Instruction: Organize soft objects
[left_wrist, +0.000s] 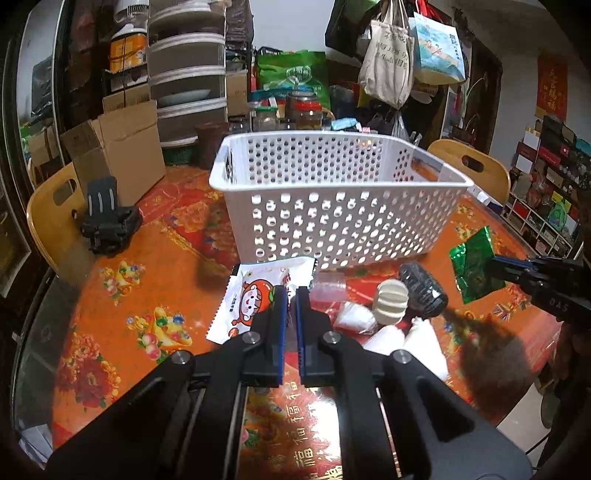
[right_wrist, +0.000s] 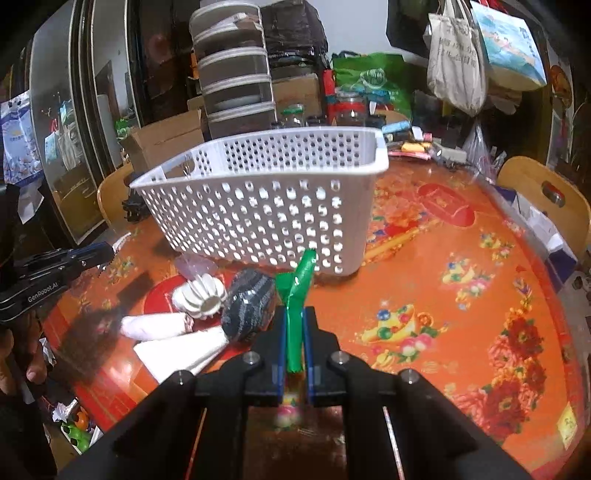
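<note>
Only the left wrist view showed the white cartoon-printed packet (left_wrist: 260, 295) pinched in the left tongs (left_wrist: 291, 295) and the broad crinkled face of the green foil packet (left_wrist: 474, 267). From the right wrist view that packet (right_wrist: 297, 295) appeared edge-on, a thin strip running forward toward the basket (right_wrist: 266, 218), clamped in the right tongs (right_wrist: 294, 325) above the table (right_wrist: 443, 295). The basket was white perforated plastic, rectangular. Between the tongs lay a ribbed cream ball (right_wrist: 201, 293), a dark knit roll (right_wrist: 247, 306) and soft white rolls (right_wrist: 155, 326) on the glossy orange floral cloth.
</note>
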